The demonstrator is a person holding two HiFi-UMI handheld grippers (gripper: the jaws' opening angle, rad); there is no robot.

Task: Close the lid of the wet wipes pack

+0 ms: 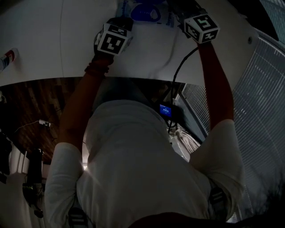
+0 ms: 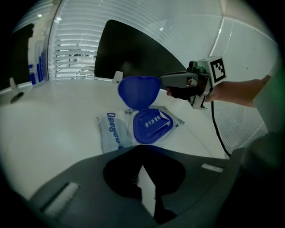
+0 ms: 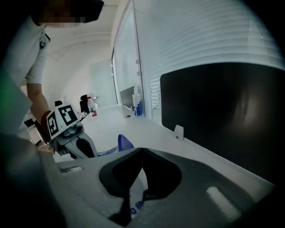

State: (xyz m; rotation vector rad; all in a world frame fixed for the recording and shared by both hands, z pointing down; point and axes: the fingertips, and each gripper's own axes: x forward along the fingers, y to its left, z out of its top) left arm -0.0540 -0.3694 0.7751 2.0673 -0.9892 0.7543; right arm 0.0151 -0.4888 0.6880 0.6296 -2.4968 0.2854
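The closing has not begun. The blue lid (image 2: 139, 91) stands upright over the wipes pack (image 2: 116, 136), which lies flat on the white table (image 2: 53, 116) just ahead of the left claw (image 2: 142, 178). That claw is pressed together on nothing. The right claw (image 2: 162, 81), also pressed together and empty, hovers at the lid's upper edge; contact cannot be told. The next move probably calls for tipping the lid toward the left claw and pressing it down until it seats.

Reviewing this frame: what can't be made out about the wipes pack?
- Head view: wet wipes pack cut off by the top edge.
- Right gripper view: pack mostly hidden behind the right claw; only a sliver of the lid shows.
- Left gripper view: the pack's small print is too blurred to read.
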